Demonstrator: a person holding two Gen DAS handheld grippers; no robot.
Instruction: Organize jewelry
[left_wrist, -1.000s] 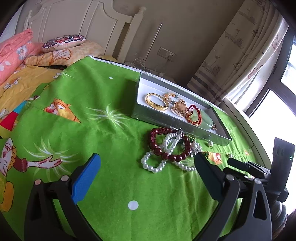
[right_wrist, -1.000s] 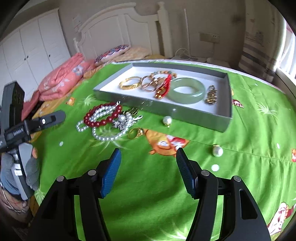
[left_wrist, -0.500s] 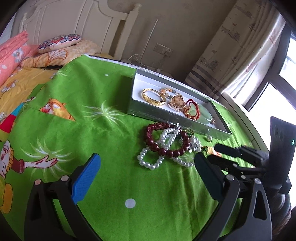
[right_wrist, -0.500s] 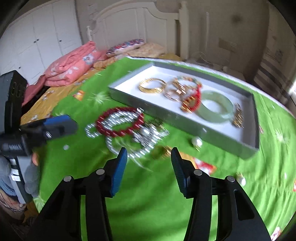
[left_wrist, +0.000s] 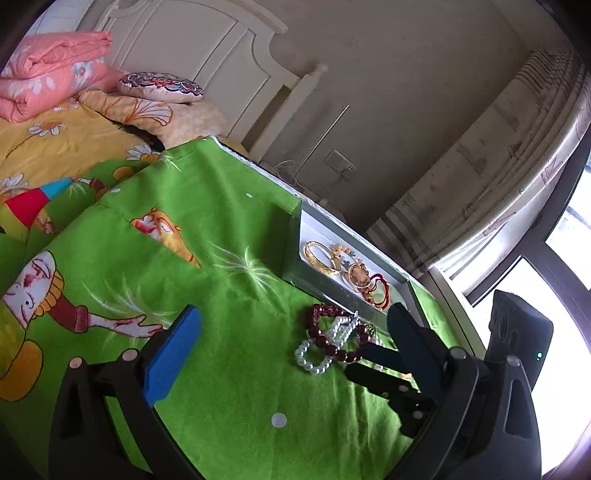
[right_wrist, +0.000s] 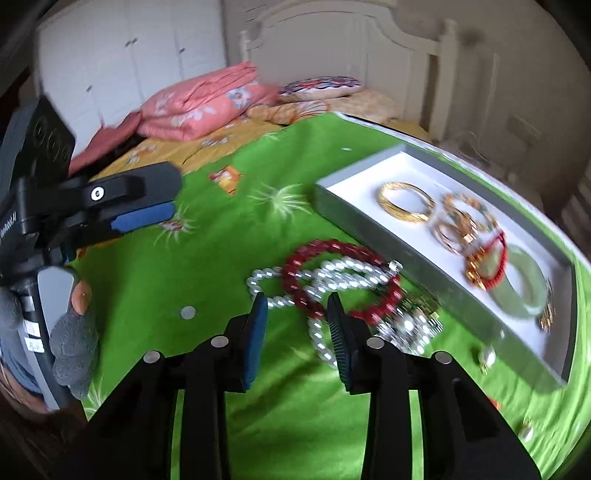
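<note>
right gripper (right_wrist: 297, 306) over red bead bracelet (right_wrist: 340, 280)

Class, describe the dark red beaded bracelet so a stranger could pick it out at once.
Start at the shallow grey tray with a white floor on the green cartoon bedspread. Just outside its near wall lies a tangled heap; the dark red beaded bracelet is its only red loop, woven through white pearl strands.

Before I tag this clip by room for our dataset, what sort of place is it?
Most likely a bedroom: a white headboard, a folded pink quilt and a patterned pillow lie behind the green sheet, and white wardrobe doors fill the far wall.
</note>
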